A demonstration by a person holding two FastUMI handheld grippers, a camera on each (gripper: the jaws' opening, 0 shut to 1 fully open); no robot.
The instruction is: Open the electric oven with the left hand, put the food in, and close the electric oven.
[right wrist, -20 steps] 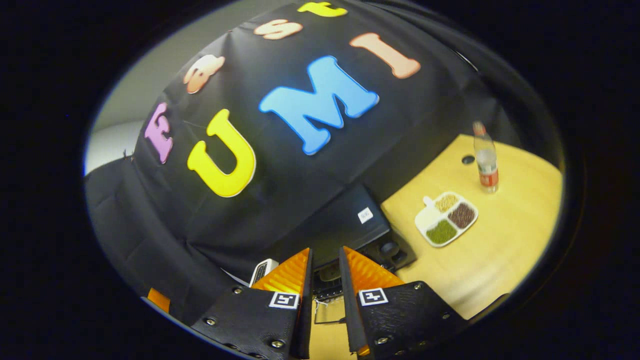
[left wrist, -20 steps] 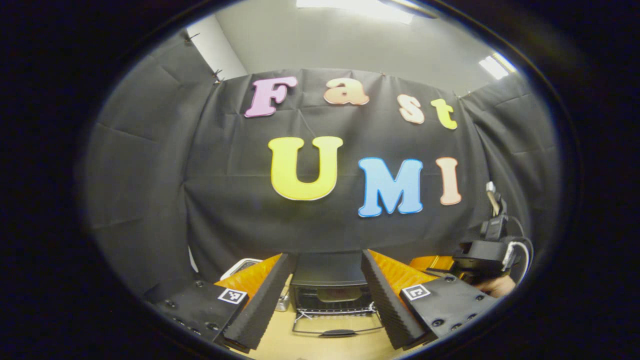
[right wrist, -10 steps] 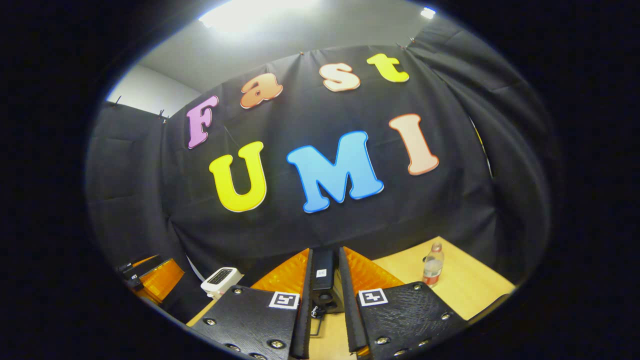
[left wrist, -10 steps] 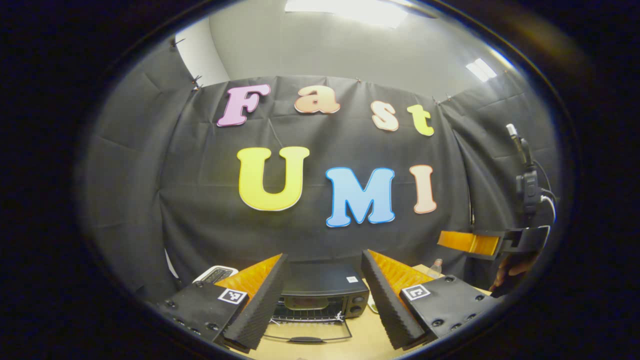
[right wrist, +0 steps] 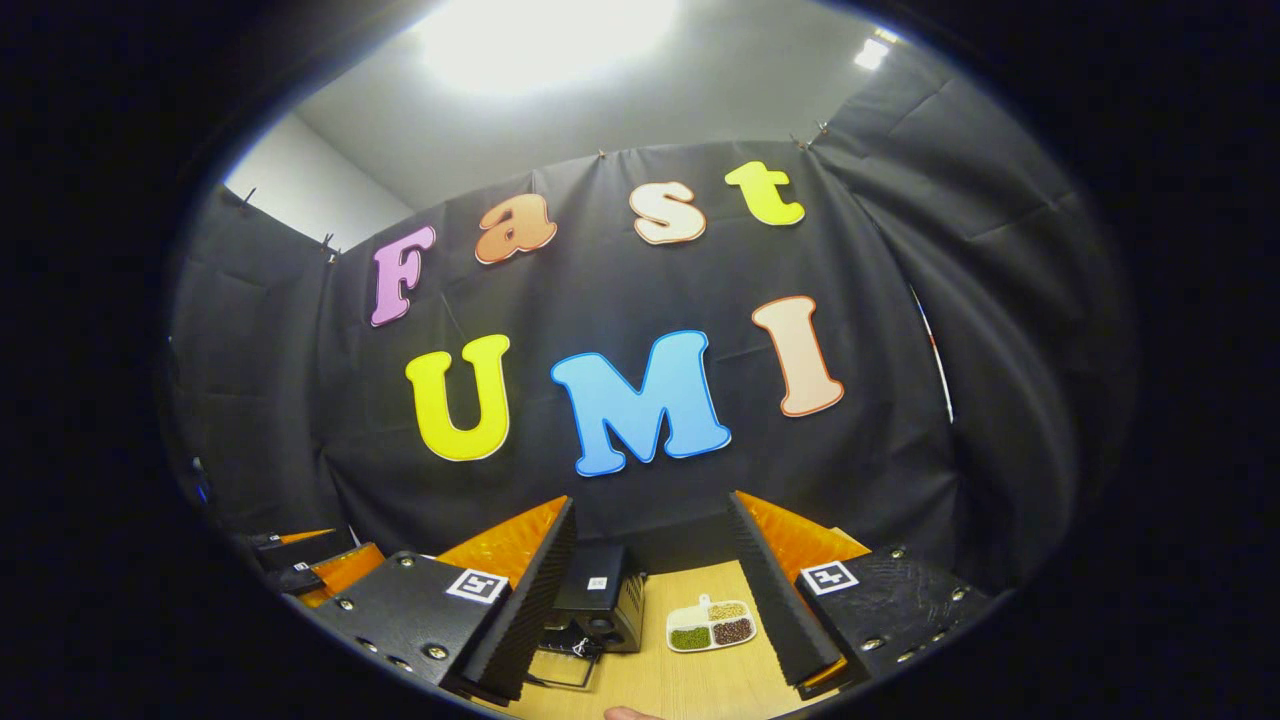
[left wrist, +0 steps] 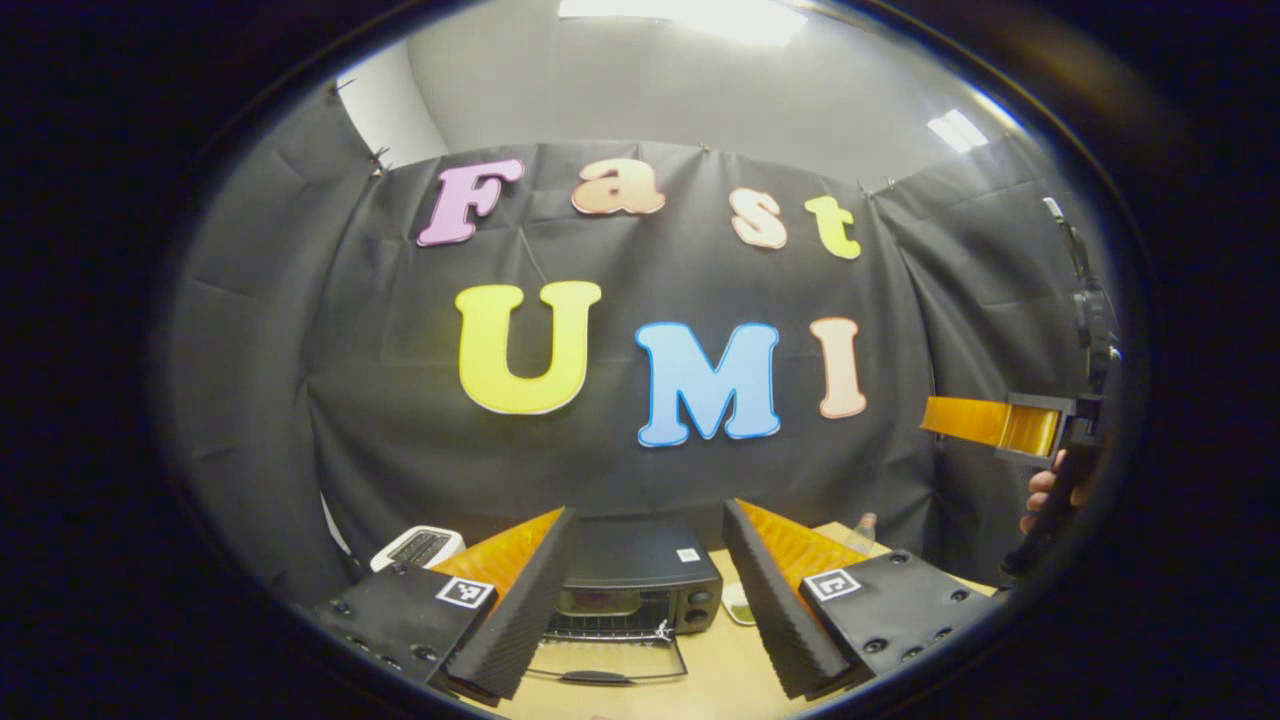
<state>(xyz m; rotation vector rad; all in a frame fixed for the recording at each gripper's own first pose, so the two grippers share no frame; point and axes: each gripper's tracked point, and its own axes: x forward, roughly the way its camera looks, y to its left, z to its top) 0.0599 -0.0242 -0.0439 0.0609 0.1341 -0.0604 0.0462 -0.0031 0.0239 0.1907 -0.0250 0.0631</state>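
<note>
The black electric oven [left wrist: 640, 570] stands on the wooden table with its glass door [left wrist: 605, 660] folded down flat; something pale shows dimly inside. My left gripper [left wrist: 648, 515] hangs open, back from and above the oven, holding nothing. A hand holds my right gripper [left wrist: 975, 420] high at the right edge of the left gripper view. In the right gripper view, the right gripper [right wrist: 650, 502] is wide open and empty, with the oven [right wrist: 600, 600] and its lowered door [right wrist: 560, 668] below between the fingers. The left gripper [right wrist: 320, 560] appears low on the left.
A white divided plate [right wrist: 712, 627] of grains lies on the table [right wrist: 690, 680] right of the oven. A white toaster [left wrist: 410, 547] stands left of the oven. A clear bottle [left wrist: 862, 530] stands at the back right.
My right gripper has gone from nearly shut to wide open. Both grippers have drawn back from the oven, which looks smaller and lower. The right gripper has moved higher.
</note>
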